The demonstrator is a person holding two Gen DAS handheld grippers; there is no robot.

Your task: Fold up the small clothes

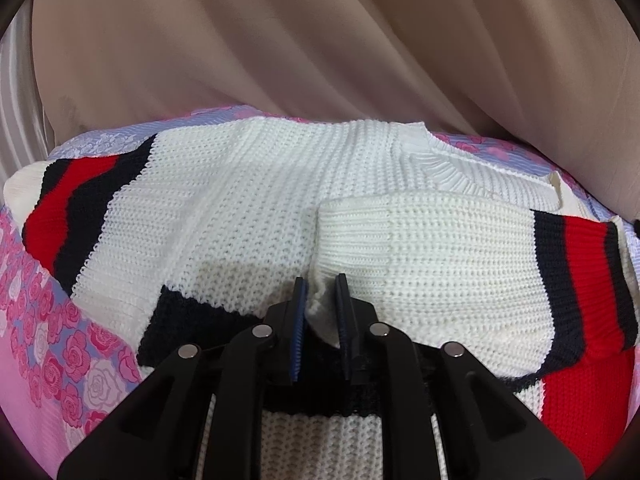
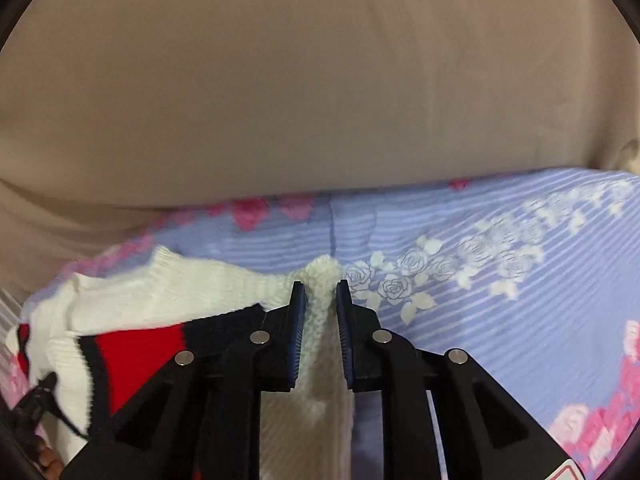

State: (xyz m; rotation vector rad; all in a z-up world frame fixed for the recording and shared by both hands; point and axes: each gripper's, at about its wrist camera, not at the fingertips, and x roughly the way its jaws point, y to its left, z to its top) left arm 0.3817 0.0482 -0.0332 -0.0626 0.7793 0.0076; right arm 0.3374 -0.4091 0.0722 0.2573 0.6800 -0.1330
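Note:
A small white knit sweater (image 1: pixel 256 208) with red and navy stripes lies spread on a floral bedsheet (image 1: pixel 44 320). One striped sleeve (image 1: pixel 460 264) is folded across its body. My left gripper (image 1: pixel 321 280) is shut on a pinch of the white knit at the sleeve's cuff edge. In the right wrist view, my right gripper (image 2: pixel 321 286) is shut on a white knit edge of the sweater (image 2: pixel 168 292), with the sweater's red and navy striped part (image 2: pixel 160 344) lying to its left.
The bedsheet (image 2: pixel 500 280) is lilac with stripes and pink and white roses and extends to the right. A beige curtain or fabric (image 1: pixel 320 40) hangs behind the bed. The other gripper's black tip (image 2: pixel 36 400) shows at the lower left of the right wrist view.

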